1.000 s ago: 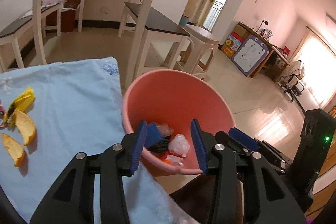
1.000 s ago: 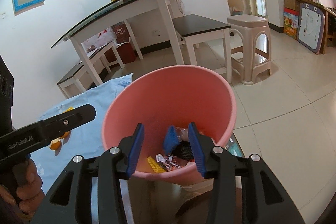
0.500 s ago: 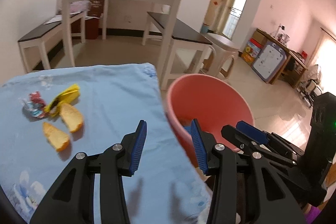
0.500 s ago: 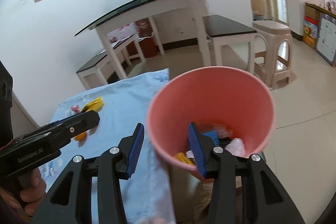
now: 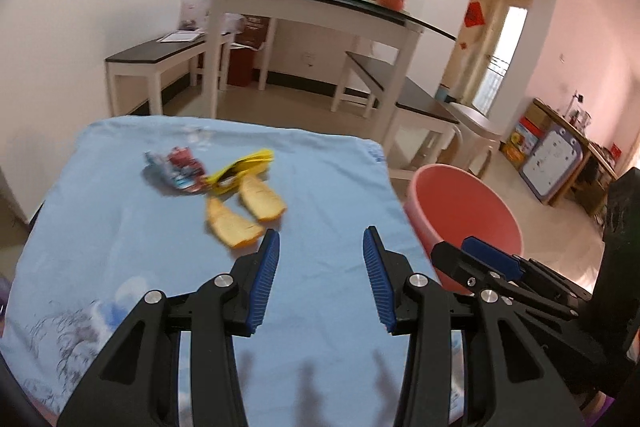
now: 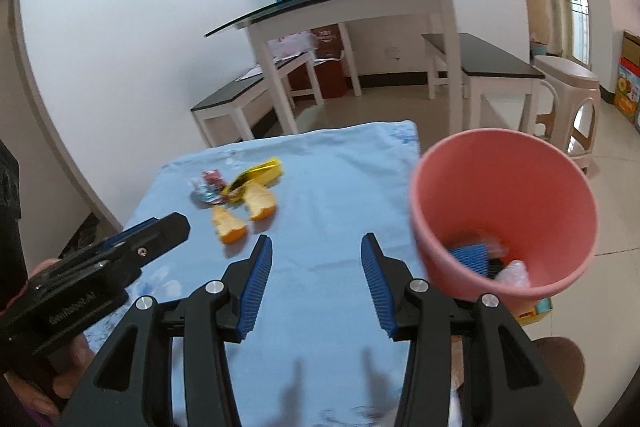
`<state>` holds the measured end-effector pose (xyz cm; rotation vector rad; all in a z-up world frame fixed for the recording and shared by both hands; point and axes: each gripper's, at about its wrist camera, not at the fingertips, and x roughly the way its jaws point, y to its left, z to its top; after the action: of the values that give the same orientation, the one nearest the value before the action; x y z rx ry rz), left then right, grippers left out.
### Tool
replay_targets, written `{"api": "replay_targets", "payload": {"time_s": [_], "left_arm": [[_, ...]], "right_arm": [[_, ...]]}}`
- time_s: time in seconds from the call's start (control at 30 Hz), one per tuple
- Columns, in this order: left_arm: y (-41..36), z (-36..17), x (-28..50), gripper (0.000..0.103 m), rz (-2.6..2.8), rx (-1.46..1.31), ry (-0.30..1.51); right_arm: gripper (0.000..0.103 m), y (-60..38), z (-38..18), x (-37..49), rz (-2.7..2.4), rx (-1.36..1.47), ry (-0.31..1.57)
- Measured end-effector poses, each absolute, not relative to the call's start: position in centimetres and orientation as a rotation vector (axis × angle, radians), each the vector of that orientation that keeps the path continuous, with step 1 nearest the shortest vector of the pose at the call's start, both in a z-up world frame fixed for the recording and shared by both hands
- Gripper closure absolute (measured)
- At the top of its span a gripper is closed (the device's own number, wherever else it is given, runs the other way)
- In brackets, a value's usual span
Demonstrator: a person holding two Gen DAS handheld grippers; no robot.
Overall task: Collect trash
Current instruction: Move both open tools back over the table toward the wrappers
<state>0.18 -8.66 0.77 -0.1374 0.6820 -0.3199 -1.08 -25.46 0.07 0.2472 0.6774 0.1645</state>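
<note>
On the light blue tablecloth (image 5: pixel 120 227) lie two orange peel pieces (image 5: pixel 244 215), a yellow wrapper (image 5: pixel 244 169) and a red and blue wrapper (image 5: pixel 178 169). The same peels (image 6: pixel 244 211) and wrappers (image 6: pixel 236 179) show in the right wrist view. A pink bucket (image 5: pixel 464 211) stands off the table's right edge; it (image 6: pixel 500 195) holds several trash pieces. My left gripper (image 5: pixel 320 283) is open and empty, just short of the peels. My right gripper (image 6: pixel 316 279) is open and empty over the cloth, left of the bucket.
A glass-topped white table (image 5: pixel 320 3) with benches (image 5: pixel 160 55) stands behind. A plastic stool (image 6: pixel 568 99) and a low cabinet (image 5: pixel 560 155) are at the right. My left gripper's body (image 6: pixel 100 267) shows at the left of the right wrist view.
Both grippers swung left from above the bucket to over the tablecloth. The peels and wrappers came into central view. Both stayed open.
</note>
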Motion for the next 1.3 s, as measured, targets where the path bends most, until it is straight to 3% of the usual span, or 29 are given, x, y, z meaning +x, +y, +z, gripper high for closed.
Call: {"api": "replay_targets", "payload": {"time_s": [0.1,0.43,0.63,0.77,0.9,1.3], "left_arm": [[-7.0,0.5,-0.7,0.059,-0.303,-0.166,0.683],[-3.1,0.0,-2.8,0.059,-0.287,-0.233,0.687],[-1.8,0.6,-4.4,0.059,-0.304,-0.242,0.66],[-0.9,0.9,-5.3,0.059,-0.315,-0.261,0.648],[-0.1,1.2,-5.8,0.059,-0.326,-0.279,0.626],[0.8,0.8,-5.6,0.059,-0.365,-0.311,0.63]], "right_arm": [[0.048,-23.3,0.1,-1.8,0.176,0.245,0.677],[0.048,-18.9,0.1,-4.9,0.189,0.218,0.687],[0.04,-17.3,1.3,-6.9,0.117,0.175,0.664],[0.027,-16.9,2.1,-8.1,0.076,0.17,0.634],[0.02,-15.8,2.9,-9.5,0.017,0.113,0.586],[0.018,-14.5,2.4,-9.1,0.002,0.058,0.627]]}}
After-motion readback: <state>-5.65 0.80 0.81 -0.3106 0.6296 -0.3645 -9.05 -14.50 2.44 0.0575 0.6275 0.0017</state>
